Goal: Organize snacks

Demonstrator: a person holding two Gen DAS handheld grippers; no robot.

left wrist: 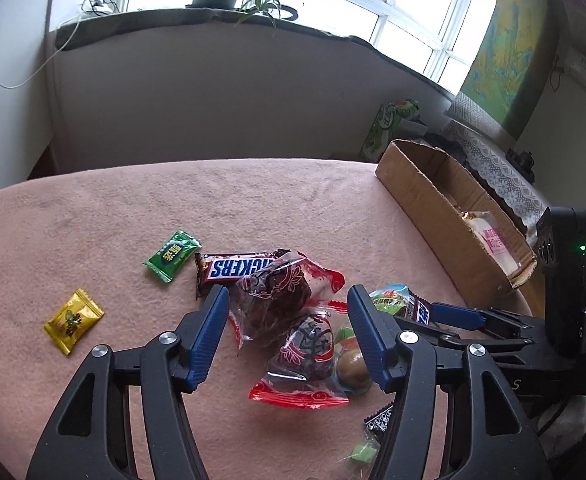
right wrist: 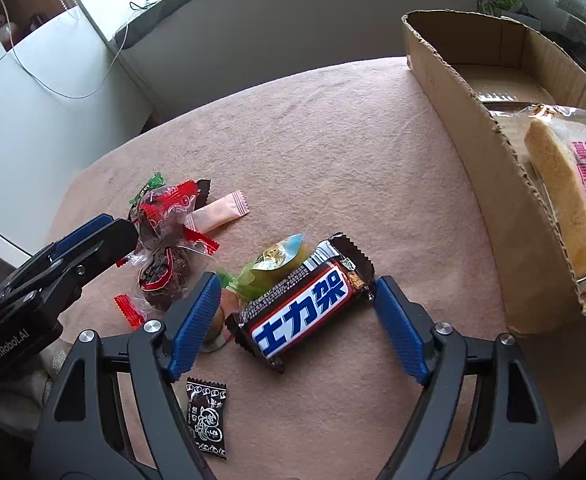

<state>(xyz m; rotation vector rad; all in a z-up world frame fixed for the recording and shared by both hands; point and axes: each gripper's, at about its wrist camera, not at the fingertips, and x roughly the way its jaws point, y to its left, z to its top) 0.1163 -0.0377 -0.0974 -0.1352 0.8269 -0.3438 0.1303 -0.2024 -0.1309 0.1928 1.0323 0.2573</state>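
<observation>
A pile of snacks lies on the pink cloth. My left gripper (left wrist: 288,300) is open, its jaws on either side of a clear red-edged dark cake packet (left wrist: 277,300); a second such packet (left wrist: 305,356) lies nearer. A Snickers bar (left wrist: 237,269) lies just beyond. My right gripper (right wrist: 293,292) is open, its jaws on either side of a Snickers bar with Chinese lettering (right wrist: 305,304). The cardboard box (right wrist: 473,152) at right holds a wrapped bread slice (right wrist: 565,184). The right gripper also shows in the left wrist view (left wrist: 453,316).
A green candy (left wrist: 171,255) and a yellow candy (left wrist: 73,320) lie left of the pile. A black candy (right wrist: 206,416), a pink sachet (right wrist: 219,214) and a jelly cup (right wrist: 277,260) lie around. A green bag (left wrist: 389,128) stands behind the box.
</observation>
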